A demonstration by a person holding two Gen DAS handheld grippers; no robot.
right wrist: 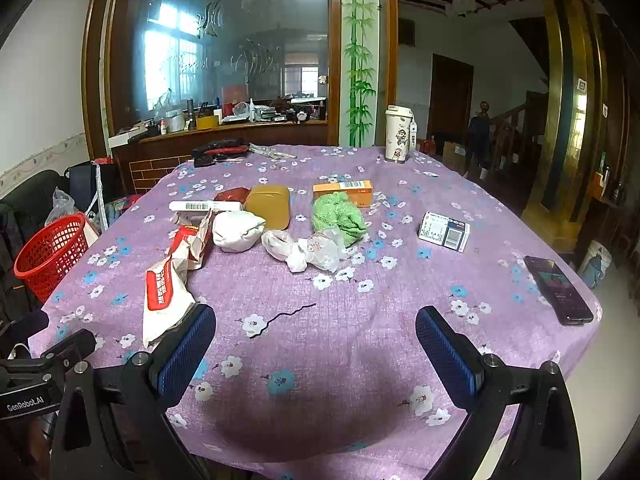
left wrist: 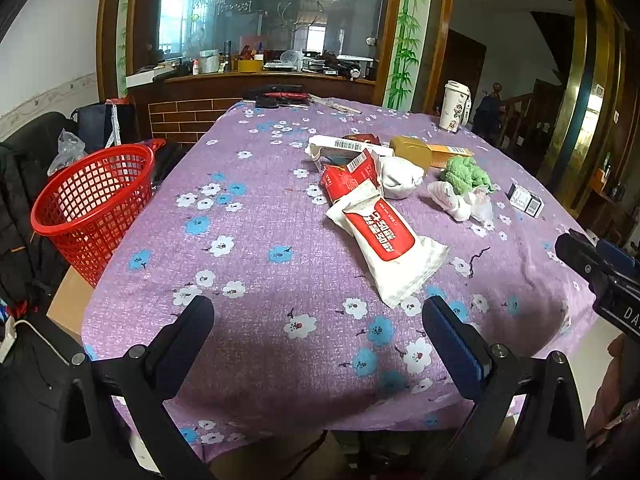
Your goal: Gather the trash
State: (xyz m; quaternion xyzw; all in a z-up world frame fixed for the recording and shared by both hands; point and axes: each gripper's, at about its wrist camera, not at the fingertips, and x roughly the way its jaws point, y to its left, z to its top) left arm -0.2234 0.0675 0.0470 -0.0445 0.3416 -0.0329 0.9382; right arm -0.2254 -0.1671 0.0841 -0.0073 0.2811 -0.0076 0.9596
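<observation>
Trash lies on a purple flowered tablecloth [left wrist: 260, 264]: a white-and-red wrapper [left wrist: 384, 240] [right wrist: 164, 296], a torn red packet [left wrist: 348, 176], a white paper ball [left wrist: 398, 178] [right wrist: 237, 231], crumpled clear plastic [left wrist: 460, 200] [right wrist: 310, 250], a green cloth [left wrist: 464, 172] [right wrist: 338, 214]. A red mesh basket [left wrist: 90, 208] [right wrist: 50, 254] stands off the table's left edge. My left gripper [left wrist: 318, 312] is open and empty above the near table edge. My right gripper [right wrist: 316, 322] is open and empty, near the wrapper's end.
A gold tin [right wrist: 268, 206], an orange box [right wrist: 344, 192], a white barcoded box [right wrist: 190, 205], a medicine box [right wrist: 444, 231], a phone [right wrist: 558, 290] and a cup [right wrist: 398, 134] sit on the table. Bags and a dark chair [left wrist: 24, 184] crowd the left side.
</observation>
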